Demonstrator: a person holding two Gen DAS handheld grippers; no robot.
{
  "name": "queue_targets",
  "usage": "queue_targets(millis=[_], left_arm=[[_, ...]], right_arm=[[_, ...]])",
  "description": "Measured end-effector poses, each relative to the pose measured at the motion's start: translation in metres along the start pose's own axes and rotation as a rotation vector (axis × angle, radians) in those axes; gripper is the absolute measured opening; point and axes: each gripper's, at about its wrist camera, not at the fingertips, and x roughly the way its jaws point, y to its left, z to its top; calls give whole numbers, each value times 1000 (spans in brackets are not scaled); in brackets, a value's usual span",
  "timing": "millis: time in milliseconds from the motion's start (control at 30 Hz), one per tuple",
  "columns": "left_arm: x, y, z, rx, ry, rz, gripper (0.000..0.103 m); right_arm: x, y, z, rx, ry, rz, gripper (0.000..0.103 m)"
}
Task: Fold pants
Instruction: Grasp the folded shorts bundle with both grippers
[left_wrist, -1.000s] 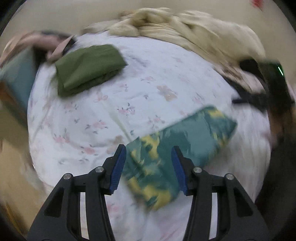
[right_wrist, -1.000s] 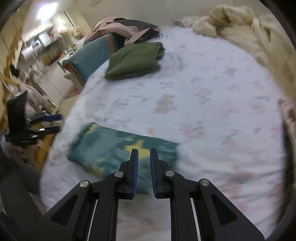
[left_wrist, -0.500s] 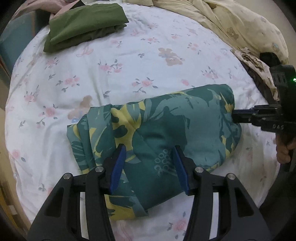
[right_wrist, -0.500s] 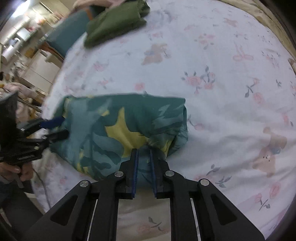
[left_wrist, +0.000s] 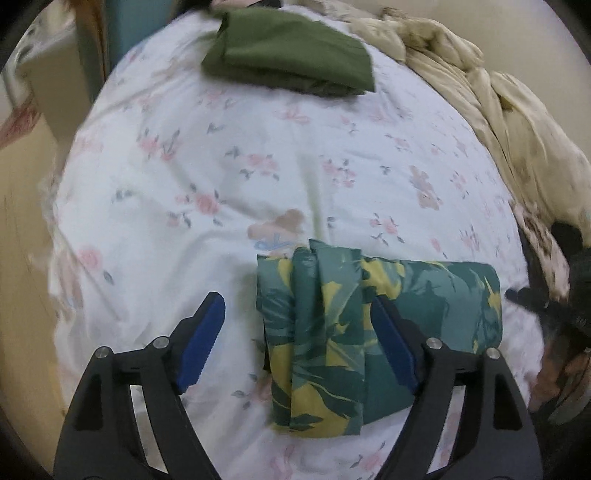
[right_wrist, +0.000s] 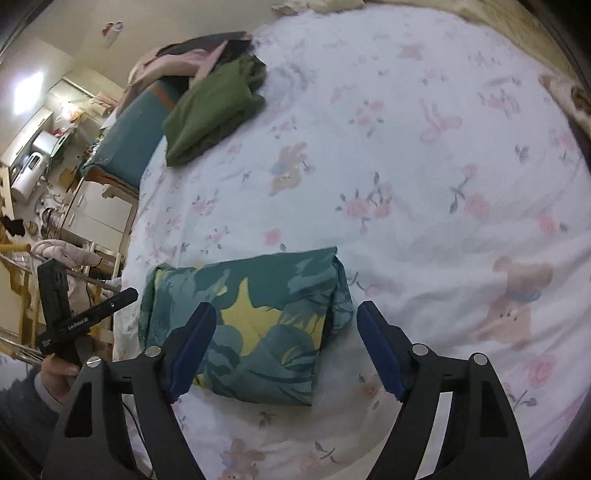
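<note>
Folded teal pants with a yellow leaf print (left_wrist: 373, 325) lie as a compact bundle on the floral bed sheet (left_wrist: 258, 155). In the left wrist view my left gripper (left_wrist: 299, 343) is open, above the bundle's left end, holding nothing. In the right wrist view the same pants (right_wrist: 251, 321) lie under my right gripper (right_wrist: 284, 343), which is open and empty, its fingers straddling the bundle's right part. The left gripper (right_wrist: 85, 325) also shows at the left edge of that view.
Folded olive green pants (left_wrist: 291, 51) lie at the far end of the bed, also in the right wrist view (right_wrist: 214, 110). A crumpled beige blanket (left_wrist: 498, 110) lies along the right side. A teal headboard or chair (right_wrist: 125, 144) and room clutter stand beyond the bed's left edge.
My right gripper has opened and let go of the teal pants. Both grippers have pulled back from the bundle, which now lies still on the sheet.
</note>
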Motion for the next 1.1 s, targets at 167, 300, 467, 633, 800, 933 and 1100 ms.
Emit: queue_targets(millis=[167, 300, 467, 633, 800, 933, 1100], left_arm=[[22, -1, -4, -47, 90, -91, 80], [31, -13, -8, -28, 106, -123, 80], [39, -23, -12, -14, 120, -167, 80], [46, -43, -15, 44, 156, -169, 83], [52, -42, -17, 38, 132, -163, 83], [49, -50, -19, 61, 115, -163, 67], [40, -55, -15, 54, 122, -161, 30]], right_arm=[[21, -10, -1, 24, 45, -9, 81], [32, -11, -4, 16, 67, 12, 83], [40, -11, -3, 34, 80, 42, 87], [49, -5, 3, 15, 93, 43, 87], [54, 0, 0, -20, 75, 4, 87], [52, 8, 0, -77, 26, -35, 61], [56, 13, -7, -104, 31, 13, 28]])
